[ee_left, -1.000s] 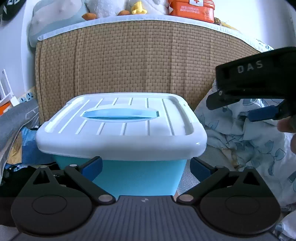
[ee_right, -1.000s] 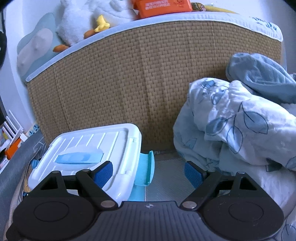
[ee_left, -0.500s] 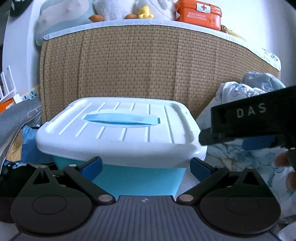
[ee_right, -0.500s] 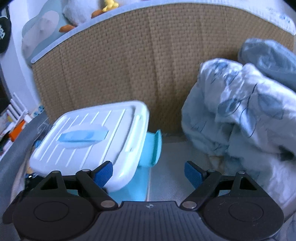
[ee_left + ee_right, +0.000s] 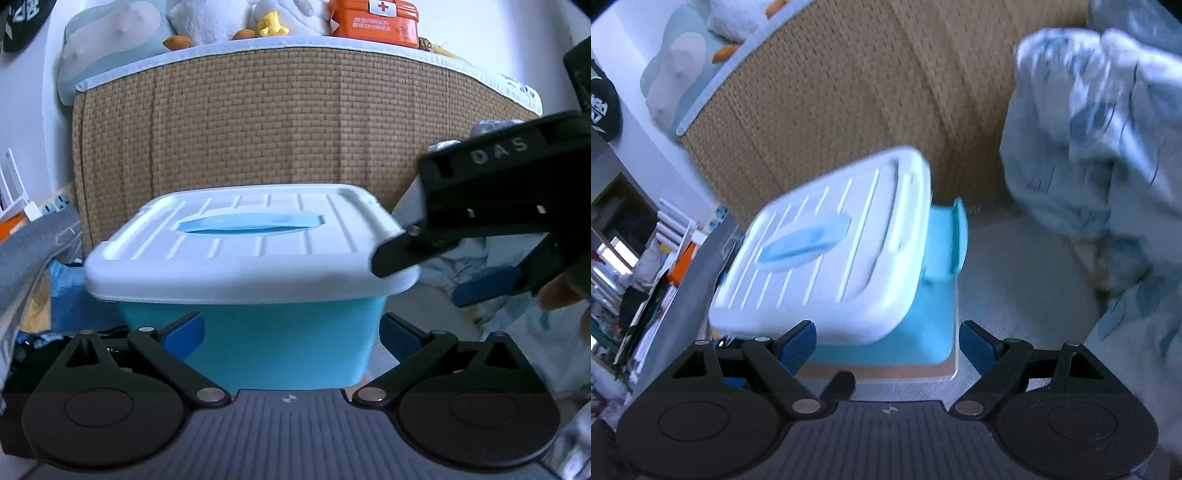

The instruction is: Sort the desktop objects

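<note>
Both tongs, left (image 5: 291,328) and right (image 5: 886,341), gape empty before the lidded bin (image 5: 251,321); unlatching its side clasp (image 5: 955,236) likely comes next.

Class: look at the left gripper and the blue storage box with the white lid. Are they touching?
Cannot tell. In the left wrist view the left gripper stands open, its blue pads flanking the storage box, but no clear gap or contact shows on either side.
</note>
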Available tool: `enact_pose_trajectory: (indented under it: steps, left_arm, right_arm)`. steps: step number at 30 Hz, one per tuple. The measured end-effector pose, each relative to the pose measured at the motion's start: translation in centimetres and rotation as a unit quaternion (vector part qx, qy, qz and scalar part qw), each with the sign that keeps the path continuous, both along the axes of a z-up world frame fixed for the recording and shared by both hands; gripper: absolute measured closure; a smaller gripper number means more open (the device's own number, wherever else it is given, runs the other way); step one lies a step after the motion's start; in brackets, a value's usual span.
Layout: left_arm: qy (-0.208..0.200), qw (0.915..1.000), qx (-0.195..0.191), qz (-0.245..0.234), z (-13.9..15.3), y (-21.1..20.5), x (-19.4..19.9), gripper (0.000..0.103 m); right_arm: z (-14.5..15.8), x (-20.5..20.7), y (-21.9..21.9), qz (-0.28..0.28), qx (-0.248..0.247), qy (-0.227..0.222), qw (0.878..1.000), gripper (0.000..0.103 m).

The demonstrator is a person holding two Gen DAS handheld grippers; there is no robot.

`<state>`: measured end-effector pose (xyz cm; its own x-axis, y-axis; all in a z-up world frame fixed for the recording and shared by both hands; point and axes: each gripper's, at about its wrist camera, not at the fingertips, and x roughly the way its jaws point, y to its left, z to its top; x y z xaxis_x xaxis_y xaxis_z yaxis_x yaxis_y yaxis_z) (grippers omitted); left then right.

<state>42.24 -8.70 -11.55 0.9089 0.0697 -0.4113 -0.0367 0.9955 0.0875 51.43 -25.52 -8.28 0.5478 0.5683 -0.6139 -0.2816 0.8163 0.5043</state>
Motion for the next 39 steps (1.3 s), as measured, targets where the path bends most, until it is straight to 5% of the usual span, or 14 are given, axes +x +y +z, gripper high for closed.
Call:
enact_pose_trajectory:
  steps: [5, 12, 23, 26, 31, 36, 39]
  left_arm:
    - [0.006, 0.9998, -0.003, 0.018, -0.1, 3.8, 0.0, 0.000]
    - [0.004, 0.9991, -0.019, 0.036, 0.4, 7.2, -0.5, 0.000]
    - [-0.018, 0.9995, -0.022, -0.015, 2.5, 6.7, -0.9, 0.000]
    - [-0.020, 0.9994, -0.011, -0.026, 3.1, 6.7, -1.0, 0.000]
    - [-0.010, 0.9992, -0.030, -0.023, 2.9, 7.9, -0.8, 0.000]
    - [-0.004, 0.9993, -0.035, -0.014, 2.4, 9.0, -0.3, 0.000]
    - [-0.007, 0.9993, -0.035, -0.013, 2.7, 9.3, 0.3, 0.000]
  right_arm:
    - [-0.8, 0.2, 0.6, -0.021, -0.040, 0.005, 0.999, 0.015]
    - [-0.9, 0.1, 0.3, -0.026, -0.036, -0.002, 0.999, 0.015]
    - [0.7, 1.8, -1.8, -0.094, 0.003, -0.042, 0.995, 0.015]
    - [1.8, 3.8, 0.1, -0.075, -0.055, -0.074, 0.993, 0.015]
    - [2.8, 5.9, 1.5, -0.050, 0.013, -0.153, 0.987, 0.016]
    - [1.8, 6.0, 4.5, -0.029, -0.100, -0.275, 0.956, 0.016]
    - [1.2, 6.8, 5.3, -0.054, -0.133, -0.272, 0.952, 0.017]
